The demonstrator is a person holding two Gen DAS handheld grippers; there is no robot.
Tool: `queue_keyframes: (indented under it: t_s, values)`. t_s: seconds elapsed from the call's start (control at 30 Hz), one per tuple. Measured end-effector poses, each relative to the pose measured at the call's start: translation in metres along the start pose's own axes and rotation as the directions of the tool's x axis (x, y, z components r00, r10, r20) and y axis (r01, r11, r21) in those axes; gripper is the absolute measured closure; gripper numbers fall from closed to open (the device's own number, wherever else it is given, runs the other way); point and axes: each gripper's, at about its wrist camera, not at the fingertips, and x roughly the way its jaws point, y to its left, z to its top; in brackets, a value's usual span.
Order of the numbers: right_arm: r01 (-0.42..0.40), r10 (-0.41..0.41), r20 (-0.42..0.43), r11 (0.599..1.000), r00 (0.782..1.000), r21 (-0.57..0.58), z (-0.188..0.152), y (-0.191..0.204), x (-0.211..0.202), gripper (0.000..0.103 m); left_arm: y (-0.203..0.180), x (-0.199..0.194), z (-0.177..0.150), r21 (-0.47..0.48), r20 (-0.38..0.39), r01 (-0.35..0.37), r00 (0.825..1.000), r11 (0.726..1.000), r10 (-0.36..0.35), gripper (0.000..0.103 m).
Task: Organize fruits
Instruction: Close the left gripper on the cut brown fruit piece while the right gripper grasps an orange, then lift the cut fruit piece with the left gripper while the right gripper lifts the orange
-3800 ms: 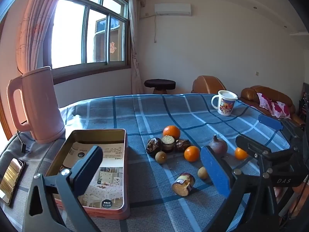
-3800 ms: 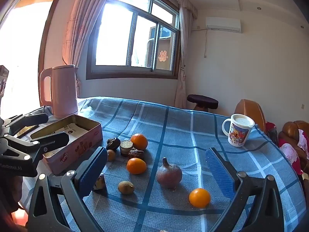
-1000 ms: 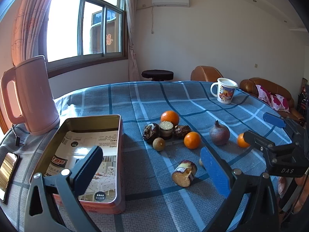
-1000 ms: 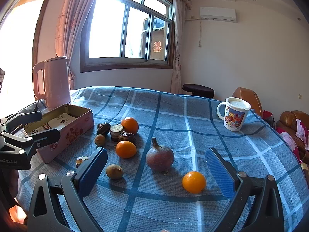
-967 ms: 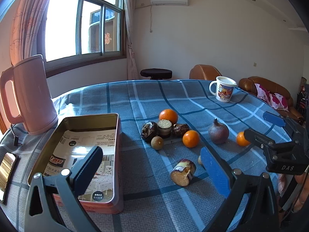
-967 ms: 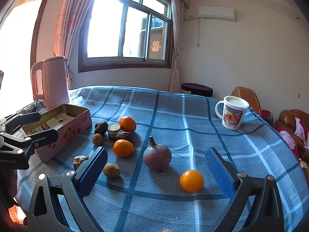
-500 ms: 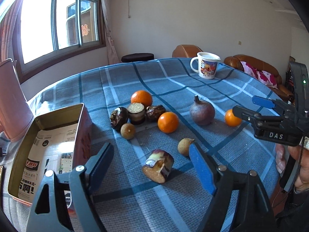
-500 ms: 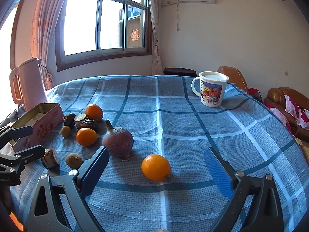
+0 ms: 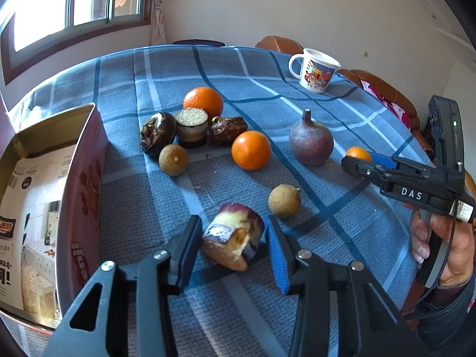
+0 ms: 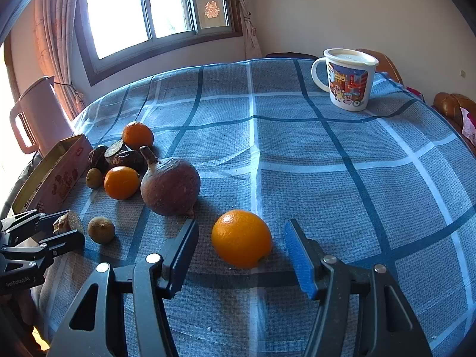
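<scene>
Left gripper [image 9: 233,239] fingers just closing around cut purple fruit chunk [image 9: 233,235], narrow gaps either side, right gripper [image 10: 241,250] fingers just closing around orange [image 10: 241,238], not yet touching, both on blue plaid table [image 10: 327,178]

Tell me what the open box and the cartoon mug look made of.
Open box: probably tin-plated metal, given its thin walls, shiny gold inner wall and glossy red printed outside. Cartoon mug: white, glossy, colour-printed; plastic or ceramic, the look leaves it open.
</scene>
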Motion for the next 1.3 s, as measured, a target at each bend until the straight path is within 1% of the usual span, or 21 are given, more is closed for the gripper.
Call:
queue_keyframes:
  t_s: [0.03, 0.07, 0.1, 0.13, 0.27, 0.57, 0.8, 1.07, 1.3]
  values:
    - [-0.006, 0.006, -0.003, 1.000, 1.000, -0.001, 0.000, 0.000, 0.000, 0.050, 0.002, -0.001, 0.000, -0.011, 0.002, 0.011, 1.000, 1.000, -0.011, 0.060]
    - [-0.010, 0.010, -0.007, 1.000, 1.000, -0.002, 0.000, 0.000, 0.001, 0.054, 0.003, -0.002, -0.001, -0.015, 0.003, 0.012, 1.000, 1.000, -0.012, 0.060]
    - [-0.014, 0.014, -0.011, 1.000, 1.000, -0.003, 0.000, 0.000, 0.002, 0.060, 0.002, -0.002, -0.001, -0.013, 0.004, 0.010, 1.000, 1.000, -0.010, 0.060]
    - [-0.021, 0.021, -0.012, 1.000, 1.000, -0.004, 0.000, 0.000, 0.002, 0.062, 0.001, -0.003, -0.002, -0.007, 0.005, 0.006, 1.000, 1.000, -0.006, 0.060]
    - [-0.035, 0.035, -0.007, 0.999, 0.999, -0.003, -0.001, -0.001, 0.000, 0.063, 0.000, -0.006, -0.003, 0.000, 0.019, 0.012, 1.000, 1.000, -0.012, 0.060]
    - [-0.045, 0.049, 0.054, 0.997, 0.997, -0.059, -0.004, 0.008, -0.011, 0.063, 0.001, -0.018, -0.004, 0.004, 0.081, 0.022, 0.996, 1.000, -0.023, 0.060]
    - [-0.049, 0.060, 0.107, 0.993, 0.992, -0.110, -0.007, 0.016, -0.020, 0.063, -0.003, -0.027, -0.005, 0.021, 0.133, -0.004, 0.991, 1.000, 0.001, 0.060]
    - [-0.038, 0.065, 0.165, 0.987, 0.984, -0.158, -0.012, 0.025, -0.028, 0.063, -0.003, -0.037, -0.008, 0.009, 0.197, -0.030, 0.980, 1.000, 0.027, 0.060]
    - [-0.038, 0.074, 0.203, 0.983, 0.976, -0.180, -0.016, 0.028, -0.034, 0.063, -0.003, -0.042, -0.010, 0.006, 0.233, -0.043, 0.972, 0.999, 0.041, 0.060]
